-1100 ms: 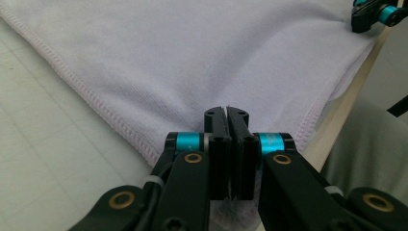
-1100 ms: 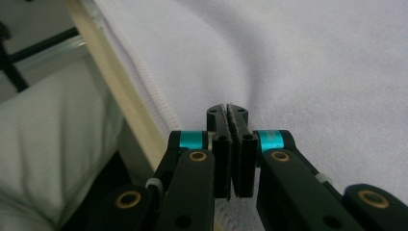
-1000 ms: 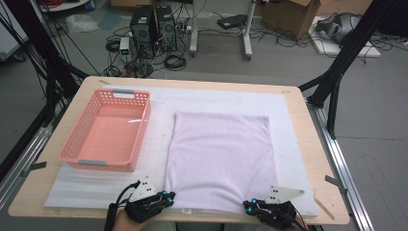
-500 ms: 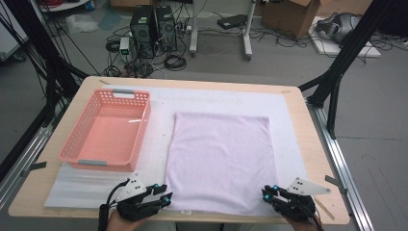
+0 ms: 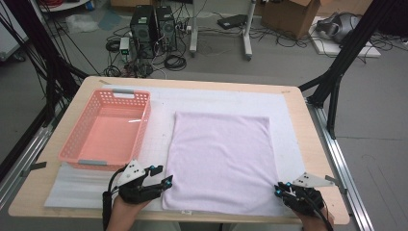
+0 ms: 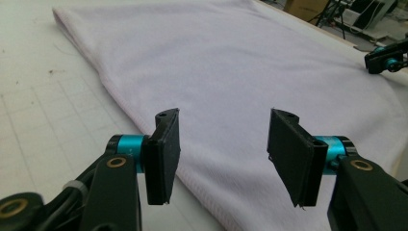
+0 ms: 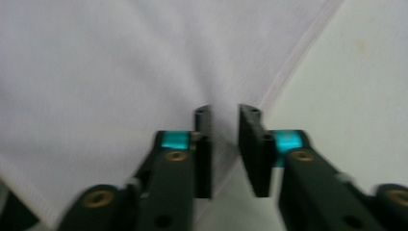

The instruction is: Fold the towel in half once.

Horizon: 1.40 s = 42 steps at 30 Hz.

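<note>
Towel corners released, jaws parted

My left gripper [image 6: 221, 159] and right gripper [image 7: 225, 144] have just been opening, gripping nothing; the towel [image 5: 221, 159] lies flat on the bench [image 5: 308, 144]. Risk: a jaw may snag the hem and rumple it.

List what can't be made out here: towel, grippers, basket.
- Towel near edge, high view: the corner by the right gripper is covered by that gripper.
- Right gripper view: motion blur; whether the fingers touch the cloth is unclear.
- Left gripper view: towel's near corner cut off by the bottom edge.
- Basket: mesh detail too small.
</note>
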Each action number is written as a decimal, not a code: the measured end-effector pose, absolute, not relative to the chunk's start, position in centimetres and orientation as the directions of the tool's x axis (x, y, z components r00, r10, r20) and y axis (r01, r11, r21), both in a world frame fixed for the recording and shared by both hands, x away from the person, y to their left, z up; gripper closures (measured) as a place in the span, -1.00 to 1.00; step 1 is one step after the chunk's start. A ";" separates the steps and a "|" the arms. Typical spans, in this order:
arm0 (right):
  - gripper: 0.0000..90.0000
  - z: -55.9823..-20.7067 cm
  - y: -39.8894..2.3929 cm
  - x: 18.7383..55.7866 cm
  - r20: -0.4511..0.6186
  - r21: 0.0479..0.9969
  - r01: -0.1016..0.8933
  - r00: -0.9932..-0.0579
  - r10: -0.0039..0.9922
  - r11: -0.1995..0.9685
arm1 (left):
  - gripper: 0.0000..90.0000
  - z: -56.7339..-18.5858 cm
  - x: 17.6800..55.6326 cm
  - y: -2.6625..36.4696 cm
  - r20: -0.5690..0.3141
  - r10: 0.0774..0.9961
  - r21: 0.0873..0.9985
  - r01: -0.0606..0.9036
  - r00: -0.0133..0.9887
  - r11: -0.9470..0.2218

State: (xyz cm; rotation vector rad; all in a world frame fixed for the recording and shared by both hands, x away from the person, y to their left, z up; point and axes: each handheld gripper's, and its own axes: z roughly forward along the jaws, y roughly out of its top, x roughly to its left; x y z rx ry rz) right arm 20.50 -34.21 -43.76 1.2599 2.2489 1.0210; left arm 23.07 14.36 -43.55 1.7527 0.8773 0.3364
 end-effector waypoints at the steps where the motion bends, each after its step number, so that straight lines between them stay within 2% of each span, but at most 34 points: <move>1: 0.57 -43.6 -34.5 20.8 0.050 0.761 0.569 -0.531 0.846 0.312 | -0.02 -43.5 23.4 14.3 -0.198 0.697 0.913 0.389 0.689 -0.125; 4: 0.55 -43.4 -34.9 21.8 0.077 0.794 0.548 -0.522 0.850 0.265 | -0.07 -43.3 24.5 14.1 -0.199 0.693 0.918 0.379 0.693 -0.115; 10: 0.60 -44.4 -34.3 25.0 0.061 0.785 0.555 -0.511 0.858 0.275 | -0.19 -43.2 26.9 14.0 -0.220 0.685 0.918 0.384 0.694 -0.095; 13: 0.79 -44.7 -34.2 26.2 0.056 0.762 0.580 -0.501 0.864 0.287 | -0.23 -43.1 27.9 14.2 -0.236 0.678 0.919 0.387 0.696 -0.078; 14: 0.79 -44.6 -34.4 26.4 0.051 0.753 0.587 -0.500 0.864 0.295 | -0.25 -43.0 28.1 14.2 -0.234 0.681 0.922 0.381 0.693 -0.072; 16: 0.55 -44.4 -34.6 26.4 0.005 0.734 0.602 -0.469 0.883 0.315 | -0.46 -43.0 28.6 14.2 -0.223 0.690 0.926 0.371 0.688 -0.070; 19: 0.48 -44.3 -35.6 26.4 0.052 0.769 0.577 -0.485 0.873 0.275 | -0.48 -43.1 29.1 14.1 -0.217 0.682 0.928 0.363 0.699 -0.077; 21: 0.36 -43.9 -36.0 26.3 0.067 0.800 0.547 -0.490 0.869 0.247 | -0.51 -43.1 29.3 13.9 -0.214 0.683 0.928 0.363 0.698 -0.079; 27: -0.18 -42.8 -36.1 25.7 0.075 0.860 0.471 -0.498 0.864 0.196 | -0.58 -43.1 29.2 13.9 -0.203 0.685 0.932 0.352 0.700 -0.083; 29: -0.41 -42.6 -36.0 25.5 0.063 0.869 0.456 -0.483 0.874 0.189 | -0.58 -43.0 29.2 14.0 -0.209 0.687 0.932 0.354 0.697 -0.076; 33: -0.54 -42.4 -36.0 25.6 0.065 0.882 0.439 -0.472 0.879 0.170 | -0.58 -43.0 29.2 14.0 -0.210 0.683 0.934 0.351 0.700 -0.073; 42: -0.57 -42.6 -35.5 26.0 0.059 0.875 0.443 -0.495 0.867 0.194 | -0.57 -43.1 29.1 13.7 -0.207 0.670 0.931 0.354 0.713 -0.089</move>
